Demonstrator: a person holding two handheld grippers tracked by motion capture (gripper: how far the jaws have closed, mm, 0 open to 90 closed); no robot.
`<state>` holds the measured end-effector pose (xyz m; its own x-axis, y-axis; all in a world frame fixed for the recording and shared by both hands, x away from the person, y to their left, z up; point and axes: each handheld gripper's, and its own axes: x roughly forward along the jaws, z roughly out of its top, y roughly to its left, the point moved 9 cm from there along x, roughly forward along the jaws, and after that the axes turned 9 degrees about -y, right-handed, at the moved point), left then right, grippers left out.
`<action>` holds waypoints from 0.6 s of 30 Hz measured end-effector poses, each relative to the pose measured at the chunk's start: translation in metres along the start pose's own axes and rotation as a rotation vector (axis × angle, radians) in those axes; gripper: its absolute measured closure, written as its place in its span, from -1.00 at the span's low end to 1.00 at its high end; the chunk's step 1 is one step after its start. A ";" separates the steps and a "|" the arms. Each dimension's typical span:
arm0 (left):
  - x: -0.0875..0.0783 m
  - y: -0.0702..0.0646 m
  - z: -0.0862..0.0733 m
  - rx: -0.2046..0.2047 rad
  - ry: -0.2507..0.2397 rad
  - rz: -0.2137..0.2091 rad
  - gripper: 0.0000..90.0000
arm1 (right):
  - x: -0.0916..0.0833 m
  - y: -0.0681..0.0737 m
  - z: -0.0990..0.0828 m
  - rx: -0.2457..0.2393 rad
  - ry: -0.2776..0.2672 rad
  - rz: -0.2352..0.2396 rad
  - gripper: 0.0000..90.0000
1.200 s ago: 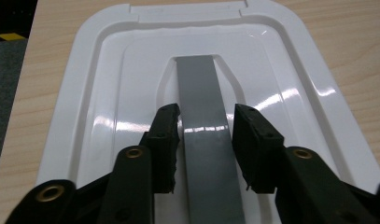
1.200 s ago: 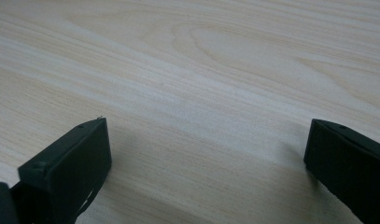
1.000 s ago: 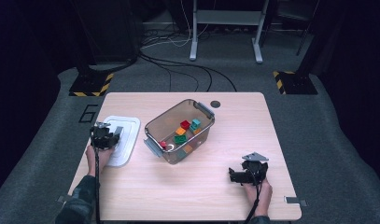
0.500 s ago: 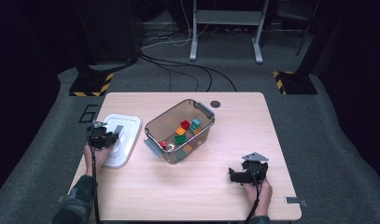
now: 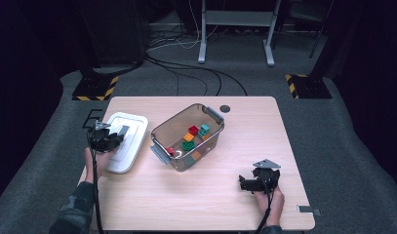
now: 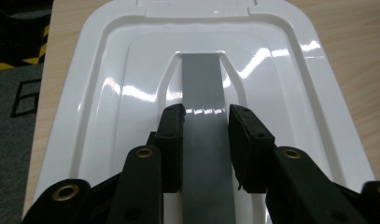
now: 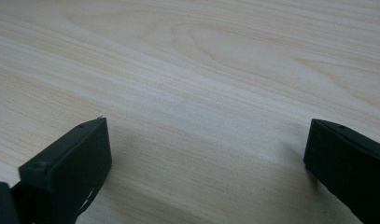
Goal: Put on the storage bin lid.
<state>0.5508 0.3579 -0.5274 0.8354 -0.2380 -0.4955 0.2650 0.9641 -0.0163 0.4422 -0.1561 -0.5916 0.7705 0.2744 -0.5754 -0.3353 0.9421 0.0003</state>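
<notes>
Lifted a bit since a second ago, the left gripper (image 5: pixel 108 139) pinches the grey handle (image 6: pixel 204 93) of the white lid (image 6: pixel 113 93) at the table's (image 5: pixel 245 117) left edge. Clear bin (image 5: pixel 186 137) of blocks sits mid-table. Right gripper (image 5: pixel 257 183) rests near right, jaws wide with nothing between them.

One white lid (image 5: pixel 124 141) with one grey handle strip (image 6: pixel 204 135) down its middle. One clear plastic bin (image 5: pixel 186 137) with two grey latches, one at each end. Inside it, small coloured blocks: two red, two orange, one green and one teal can be told apart, six in all; any others are too small to tell. Two tongs: the left tongs (image 5: pixel 107 139) and the right tongs (image 5: pixel 257 181). One wooden worktop (image 5: pixel 196 204), with one dark round grommet (image 5: pixel 225 108) near its far edge.
</notes>
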 end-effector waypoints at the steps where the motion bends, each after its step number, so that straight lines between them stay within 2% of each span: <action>1: -0.002 0.001 0.002 -0.001 0.000 -0.005 0.48 | 0.000 0.000 0.000 0.001 0.000 0.000 -1.00; 7: -0.010 0.001 0.014 0.009 -0.006 -0.019 0.48 | 0.000 0.000 0.000 0.000 0.000 0.000 -1.00; 10: -0.013 0.001 0.019 -0.002 -0.012 -0.029 0.48 | 0.000 0.000 0.000 0.000 0.000 0.000 -1.00; 18: -0.022 -0.003 0.035 0.019 -0.019 -0.048 0.48 | 0.000 0.000 0.000 0.000 0.000 0.000 -1.00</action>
<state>0.5488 0.3564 -0.4864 0.8305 -0.2866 -0.4776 0.3141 0.9491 -0.0235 0.4422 -0.1561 -0.5916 0.7703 0.2747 -0.5755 -0.3356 0.9420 0.0004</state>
